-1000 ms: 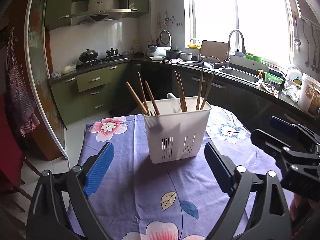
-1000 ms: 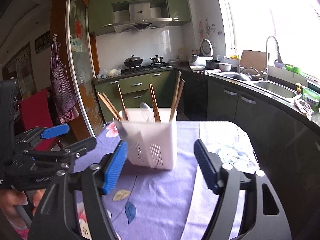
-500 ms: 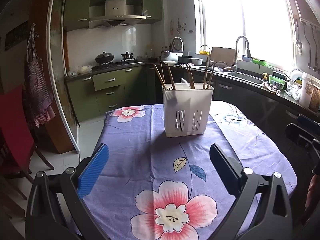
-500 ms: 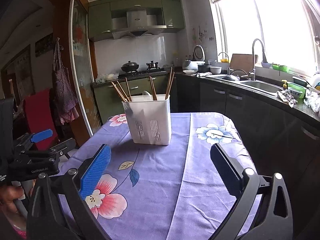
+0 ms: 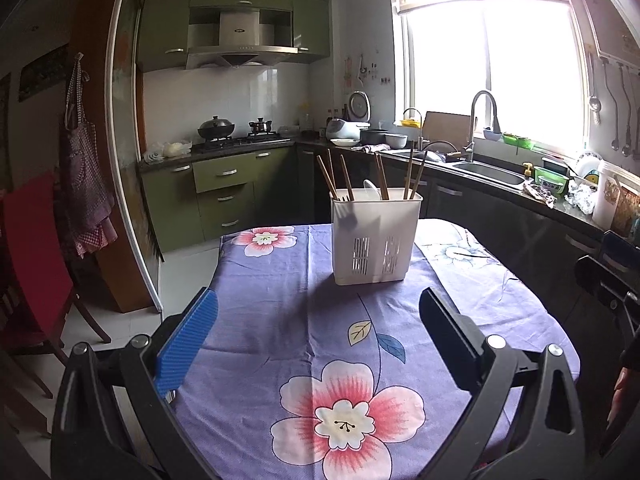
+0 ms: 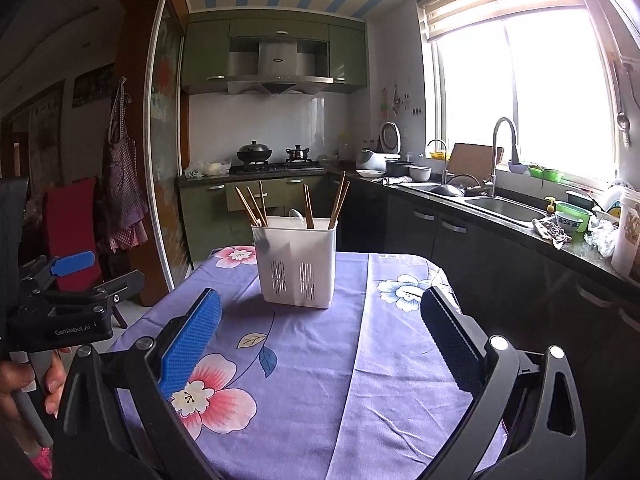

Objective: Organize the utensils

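A white slotted utensil holder (image 5: 374, 236) (image 6: 295, 264) stands upright on the far half of the table, which wears a purple flowered cloth (image 5: 320, 328) (image 6: 320, 360). Several wooden chopsticks (image 5: 344, 178) (image 6: 308, 206) and a white spoon (image 5: 372, 189) stick up out of it. My left gripper (image 5: 318, 320) is open and empty, well short of the holder. My right gripper (image 6: 320, 324) is open too, with nothing between its blue pads, also back from the holder. The left gripper (image 6: 76, 280) shows at the left edge of the right wrist view, held by a hand (image 6: 16, 392).
A red chair (image 5: 32, 264) stands left of the table. A dark counter with a sink (image 5: 488, 172) and clutter runs along the right, close to the table's edge. Green cabinets and a stove (image 5: 240, 140) are at the back.
Both grippers have pulled back from the utensil holder, which now looks smaller and farther off. Their jaws stand wider than a second ago, the right's most plainly. More of the cloth shows.
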Tool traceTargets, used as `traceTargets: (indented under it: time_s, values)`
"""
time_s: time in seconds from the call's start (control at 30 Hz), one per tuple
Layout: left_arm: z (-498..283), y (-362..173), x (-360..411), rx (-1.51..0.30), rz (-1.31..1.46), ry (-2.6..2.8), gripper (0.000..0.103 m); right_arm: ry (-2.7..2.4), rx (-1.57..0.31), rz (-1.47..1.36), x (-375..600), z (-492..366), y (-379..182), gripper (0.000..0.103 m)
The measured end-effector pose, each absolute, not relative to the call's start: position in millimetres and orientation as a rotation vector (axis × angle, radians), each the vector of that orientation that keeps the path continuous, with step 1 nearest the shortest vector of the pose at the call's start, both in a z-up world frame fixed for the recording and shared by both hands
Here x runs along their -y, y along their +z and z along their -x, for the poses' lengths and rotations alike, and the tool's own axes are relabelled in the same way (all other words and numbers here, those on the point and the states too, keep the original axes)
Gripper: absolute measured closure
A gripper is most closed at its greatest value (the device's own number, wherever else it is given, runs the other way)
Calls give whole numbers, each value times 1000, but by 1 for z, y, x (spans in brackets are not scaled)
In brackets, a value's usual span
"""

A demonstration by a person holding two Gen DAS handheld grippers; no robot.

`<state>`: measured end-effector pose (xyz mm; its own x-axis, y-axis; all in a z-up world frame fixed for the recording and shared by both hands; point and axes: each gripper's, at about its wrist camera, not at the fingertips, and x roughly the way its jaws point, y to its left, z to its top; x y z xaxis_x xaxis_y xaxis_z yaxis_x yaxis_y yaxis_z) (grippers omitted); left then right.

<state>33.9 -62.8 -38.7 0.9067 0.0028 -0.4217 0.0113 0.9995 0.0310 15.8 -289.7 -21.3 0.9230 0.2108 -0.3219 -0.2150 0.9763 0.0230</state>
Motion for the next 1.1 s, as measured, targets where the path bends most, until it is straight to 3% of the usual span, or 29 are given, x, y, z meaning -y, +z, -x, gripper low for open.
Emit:
traceTargets:
  time_s: [1.1]
  values:
    - [-31,-34,60,-430,-17,-10,7,232,-344,5,287,-23,-25,5]
